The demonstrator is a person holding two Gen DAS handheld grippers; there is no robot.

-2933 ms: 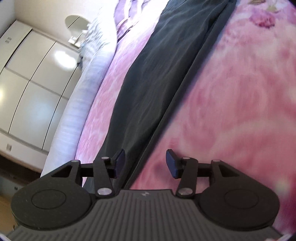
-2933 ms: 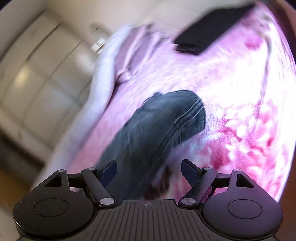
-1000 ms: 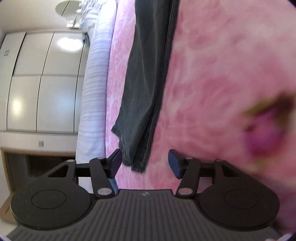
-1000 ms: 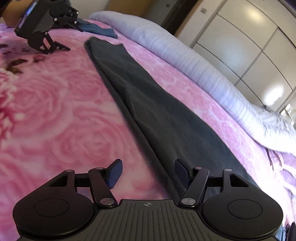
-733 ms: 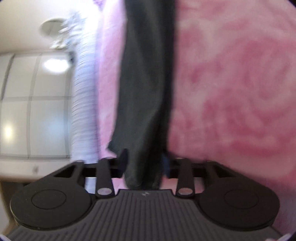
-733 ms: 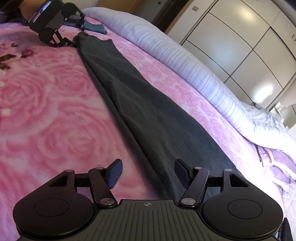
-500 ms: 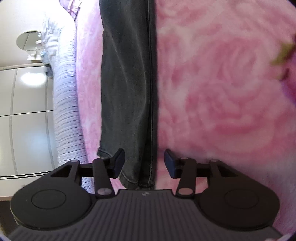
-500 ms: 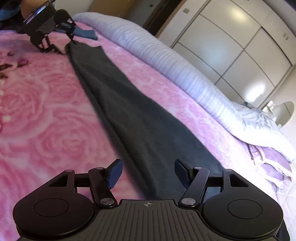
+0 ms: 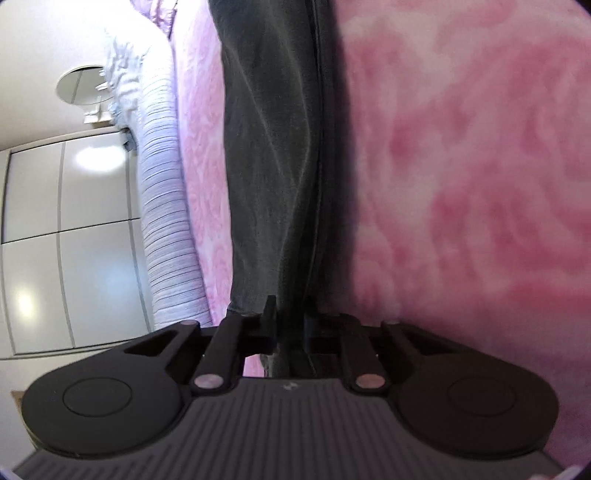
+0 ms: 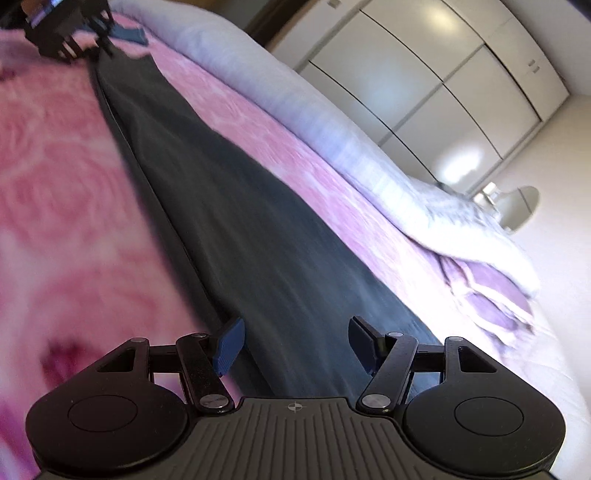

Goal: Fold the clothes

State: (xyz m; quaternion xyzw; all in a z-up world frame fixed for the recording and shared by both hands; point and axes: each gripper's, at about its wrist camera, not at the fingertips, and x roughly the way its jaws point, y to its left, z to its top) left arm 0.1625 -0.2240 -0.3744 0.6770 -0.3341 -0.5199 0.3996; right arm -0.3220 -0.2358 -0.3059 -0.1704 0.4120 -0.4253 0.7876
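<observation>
left gripper (image 9: 290, 328) jaws having just closed, pinching trouser hem (image 9: 273, 306); right gripper (image 10: 295, 341) hovering spread; thin bite risking slipping.

From my left wrist view, the trouser hem (image 9: 291, 354) is pinched inside the left tool (image 9: 290, 325), so its very end is hidden behind the fingers. The trousers' far end runs off the top edge. On the right wrist view the pink rose bedspread (image 10: 74, 206) smears into blur, and the right tool (image 10: 295, 343) covers the cloth nearest me. The left tool (image 10: 62, 33), far off, is too small and cut by the edge to read.
</observation>
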